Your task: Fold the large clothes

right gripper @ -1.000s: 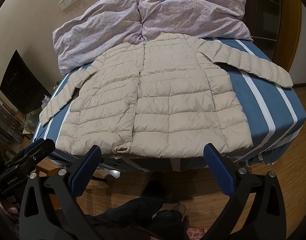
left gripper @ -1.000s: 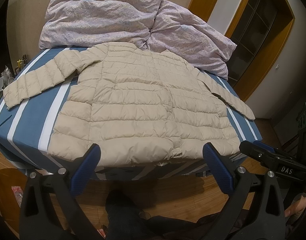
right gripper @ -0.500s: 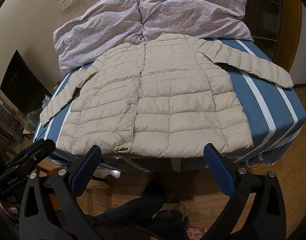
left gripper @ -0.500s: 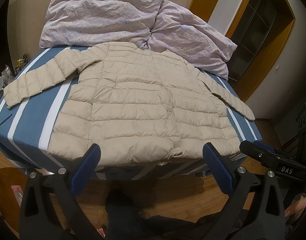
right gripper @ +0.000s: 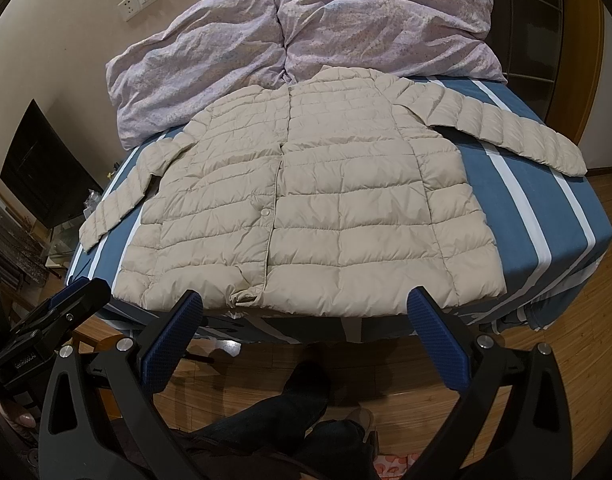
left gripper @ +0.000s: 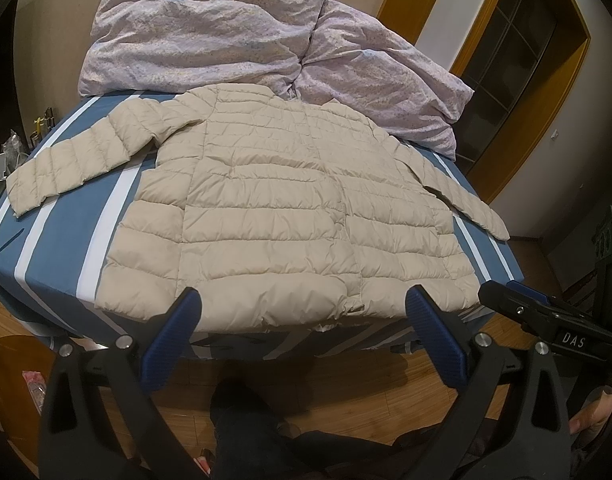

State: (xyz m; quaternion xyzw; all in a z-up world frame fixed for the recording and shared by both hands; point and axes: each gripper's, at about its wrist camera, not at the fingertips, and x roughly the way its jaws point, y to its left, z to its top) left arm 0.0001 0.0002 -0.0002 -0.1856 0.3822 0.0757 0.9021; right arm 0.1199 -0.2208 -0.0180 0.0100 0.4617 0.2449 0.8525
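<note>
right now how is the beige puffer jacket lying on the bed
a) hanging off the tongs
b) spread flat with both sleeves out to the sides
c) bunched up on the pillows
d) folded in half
b: the jacket lies flat on the striped bed, one sleeve stretched to one side and the other sleeve to the opposite side, with both tongs open and off it.

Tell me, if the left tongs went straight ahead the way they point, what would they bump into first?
Most likely the bottom hem of the beige puffer jacket at the near edge of the bed. The left tongs are open and empty, and nothing shows between them and the hem, though depth is hard to judge.
</note>
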